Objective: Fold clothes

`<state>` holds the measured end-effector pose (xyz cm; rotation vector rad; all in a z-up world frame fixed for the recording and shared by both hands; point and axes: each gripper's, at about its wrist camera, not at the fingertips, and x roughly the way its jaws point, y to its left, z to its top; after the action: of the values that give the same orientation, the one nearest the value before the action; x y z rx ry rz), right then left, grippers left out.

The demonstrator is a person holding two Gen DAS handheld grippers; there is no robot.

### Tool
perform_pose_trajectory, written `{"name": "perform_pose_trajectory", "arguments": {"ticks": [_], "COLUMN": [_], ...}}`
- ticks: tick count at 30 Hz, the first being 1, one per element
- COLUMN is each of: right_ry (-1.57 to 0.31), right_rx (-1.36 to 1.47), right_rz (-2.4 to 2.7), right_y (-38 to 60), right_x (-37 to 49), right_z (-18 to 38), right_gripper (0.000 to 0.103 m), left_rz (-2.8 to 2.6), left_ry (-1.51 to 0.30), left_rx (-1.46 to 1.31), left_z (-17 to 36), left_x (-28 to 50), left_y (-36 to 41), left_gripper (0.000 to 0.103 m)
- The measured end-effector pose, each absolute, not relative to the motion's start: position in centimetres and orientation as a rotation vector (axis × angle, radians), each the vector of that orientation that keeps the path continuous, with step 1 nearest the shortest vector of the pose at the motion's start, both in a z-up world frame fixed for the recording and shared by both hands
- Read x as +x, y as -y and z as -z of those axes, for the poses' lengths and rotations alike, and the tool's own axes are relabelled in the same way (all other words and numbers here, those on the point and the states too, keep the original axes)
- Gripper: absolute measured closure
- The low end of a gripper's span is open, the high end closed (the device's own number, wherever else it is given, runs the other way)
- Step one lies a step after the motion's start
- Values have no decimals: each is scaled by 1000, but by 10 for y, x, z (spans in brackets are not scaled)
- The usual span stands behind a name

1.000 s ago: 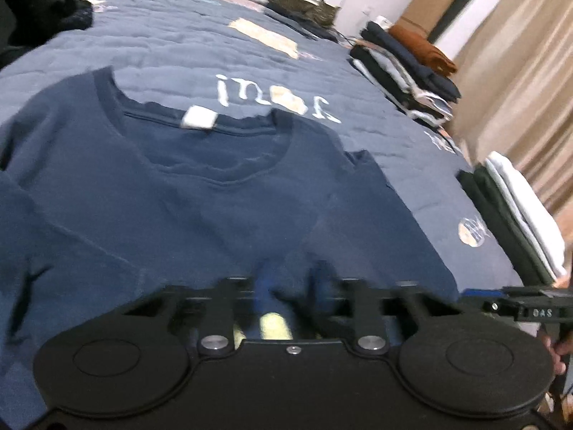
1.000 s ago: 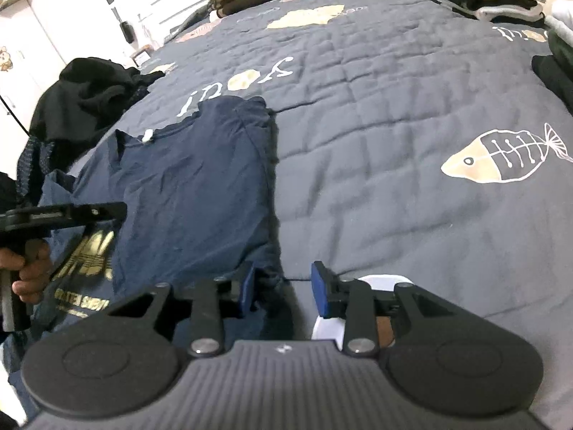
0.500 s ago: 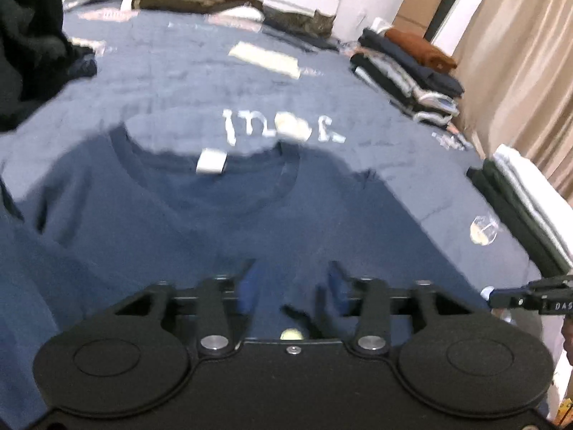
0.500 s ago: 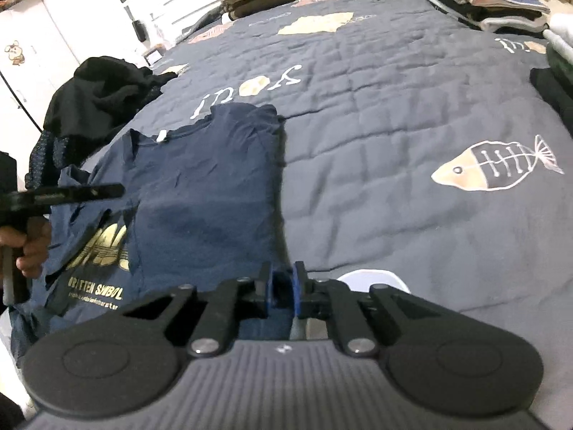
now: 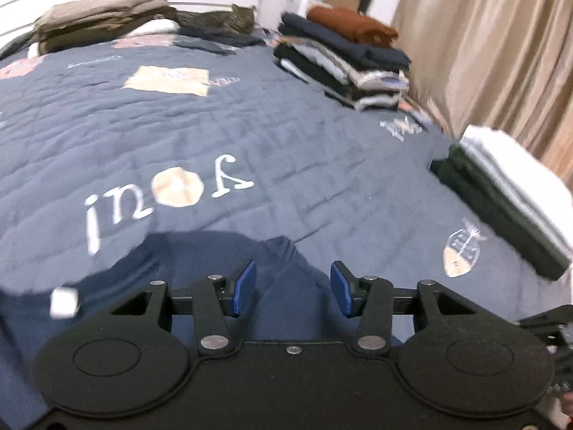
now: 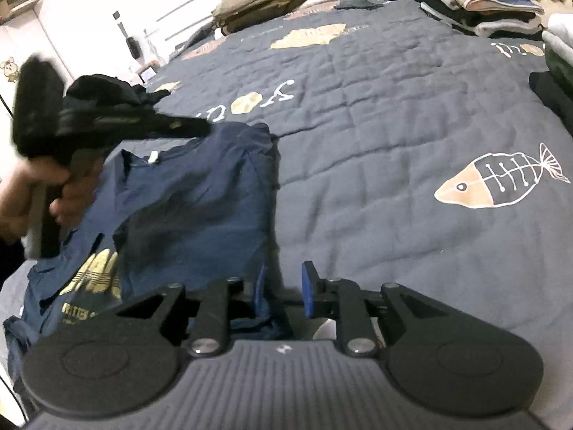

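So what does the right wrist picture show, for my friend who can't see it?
A navy T-shirt lies partly folded on a dark blue quilt with a fish picture. The right tongs are open at its near edge. The left tongs hover over its collar.

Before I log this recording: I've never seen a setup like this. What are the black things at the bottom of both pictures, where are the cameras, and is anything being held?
No robot here: a person holds a two-finger gripper in each hand, and a fisheye camera on each looks forward along its fingers. One picture is from the left gripper, the other from the right gripper; the black shapes are their bodies. Both jaws stand open, holding nothing, though the right one straddles the edge of a navy T-shirt with a gold print, lying partly folded on a blue quilt with fish drawings. In the right view, the person's hand grips the other gripper's handle. Stacks of folded clothes line the bed's edges, and a tabby cat rests at the far end.
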<state>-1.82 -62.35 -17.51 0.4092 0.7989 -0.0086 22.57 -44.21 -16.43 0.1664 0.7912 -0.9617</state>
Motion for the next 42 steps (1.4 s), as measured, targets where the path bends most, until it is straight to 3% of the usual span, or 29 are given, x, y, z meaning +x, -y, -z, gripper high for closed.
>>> {"name": "perform_pose_trajectory", "arguments": {"ticks": [6, 10, 12, 20, 24, 27, 30, 32, 34, 42], "right_ry": [-824, -843, -844, -755, -779, -827, -838, -828, -797, -702], "right_rx": [399, 417, 432, 489, 470, 426, 420, 436, 449, 493], "right_rz": [-12, -18, -28, -9, 4, 17, 27, 38, 53, 28], "right_y": [619, 616, 615, 625, 624, 621, 623, 627, 630, 631], "right_x": [-7, -3, -2, -10, -6, -1, -1, -2, -5, -12], "right_z": [184, 191, 193, 175, 182, 194, 193, 186, 177, 153], "right_gripper": [81, 85, 98, 101, 101, 100, 97, 96, 93, 84], "left_rz": [980, 1018, 1035, 1072, 1056, 1023, 989, 967, 944, 918], "left_ry": [-878, -915, -896, -773, -807, -793, -779, -770, -761, -654], "left_rx": [228, 245, 255, 228, 256, 244, 232, 224, 216, 151], "left_z": [190, 202, 201, 183, 197, 191, 185, 182, 178, 120], "left_x": [245, 249, 248, 251, 258, 254, 249, 246, 243, 186], "left_y": [472, 477, 478, 488, 503, 492, 481, 473, 466, 385], "left_gripper": [65, 88, 89, 90, 89, 77, 76, 69, 52, 52]}}
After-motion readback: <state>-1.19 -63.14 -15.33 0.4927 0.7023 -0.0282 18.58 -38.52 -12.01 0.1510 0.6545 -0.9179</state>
